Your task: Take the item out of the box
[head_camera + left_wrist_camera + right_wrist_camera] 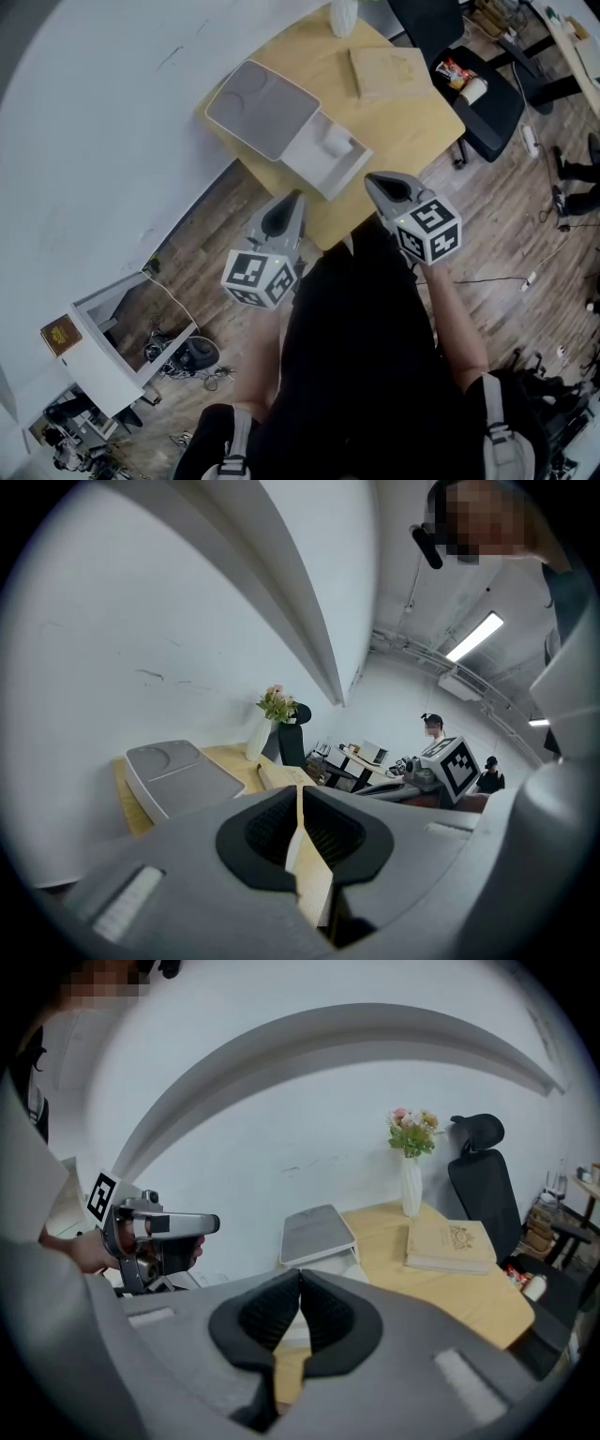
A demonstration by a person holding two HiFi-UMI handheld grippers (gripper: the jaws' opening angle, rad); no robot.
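Item, small and white, lies in the tray of the open box. The grey lid is folded out to the left, at the corner of the table. Left gripper: jaws together, nothing between them, short of the table. Right gripper: likewise closed and empty. Risk: the box stands near the table's edge, and an approach with jaws unopened would likely shove it off. Item's shape is unclear, so slippage is possible.

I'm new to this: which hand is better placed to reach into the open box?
Probably right: the right gripper points straight at the box; the left gripper aims beside its lid.
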